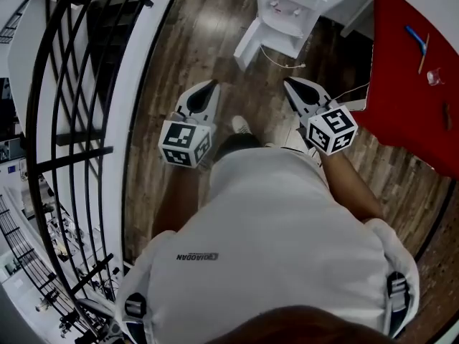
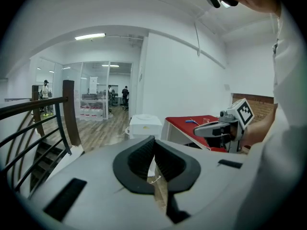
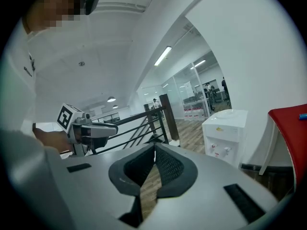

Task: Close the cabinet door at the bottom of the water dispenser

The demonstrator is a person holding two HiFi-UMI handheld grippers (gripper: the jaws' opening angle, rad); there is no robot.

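Left gripper (image 1: 213, 84) and right gripper (image 1: 288, 83), both pinched together on nothing, sit well short of the water dispenser (image 1: 287, 6) ahead, its cabinet door (image 1: 249, 43) hanging open nearer the left one, so step closer and nudge its free edge home.

One water dispenser (image 1: 288, 7) — two hand-held grippers (image 1: 212, 84) (image 1: 287, 83)

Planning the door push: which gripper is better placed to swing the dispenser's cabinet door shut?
Left, probably. The open cabinet door swings out leftward from the water dispenser, ahead of the left gripper; the right gripper sits before the opening.
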